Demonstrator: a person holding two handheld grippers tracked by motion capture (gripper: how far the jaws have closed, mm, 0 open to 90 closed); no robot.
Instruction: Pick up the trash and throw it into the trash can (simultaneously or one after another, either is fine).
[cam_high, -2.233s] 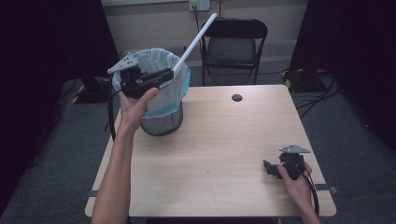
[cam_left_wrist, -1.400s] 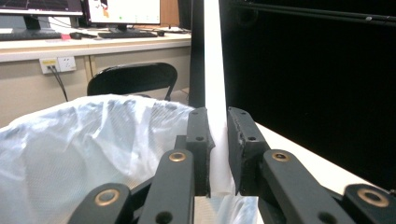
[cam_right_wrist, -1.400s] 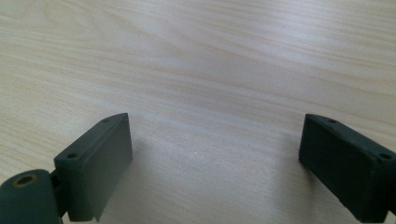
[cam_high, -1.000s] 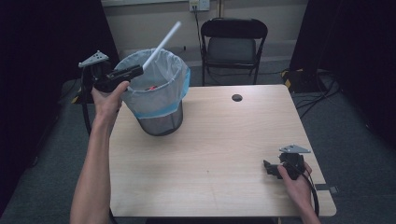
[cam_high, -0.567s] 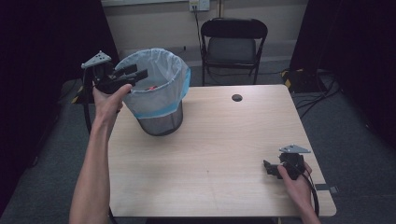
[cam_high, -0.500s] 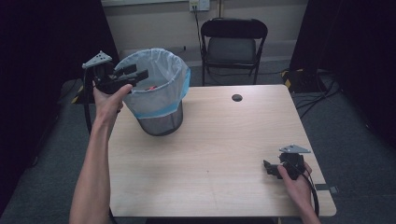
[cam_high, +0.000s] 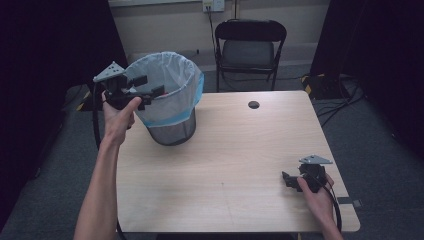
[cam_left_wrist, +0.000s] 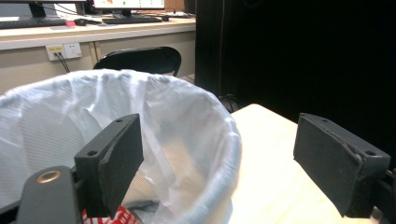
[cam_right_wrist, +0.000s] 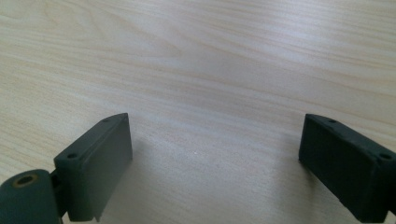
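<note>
1. At upper left of the frame, the left gripper (cam_high: 142, 89) hangs at the rim of the lined bin (cam_high: 170, 102), jaws apart and empty.
2. At lower right, the right gripper (cam_high: 291, 181) rests on the worktop (cam_high: 235, 165), jaws apart, well away from the bin.

No text, label or number can be read anywhere. The red-and-white marks inside the bin (cam_left_wrist: 107, 217) are too blurred to read.

A black folding chair (cam_high: 250, 47) is placed behind the light wooden bench (cam_high: 240, 150); grey carpet (cam_high: 380, 150) is flanked by black curtains (cam_high: 55, 45), and a wall socket (cam_high: 210, 5) is seen on the beige wall (cam_high: 165, 20)
</note>
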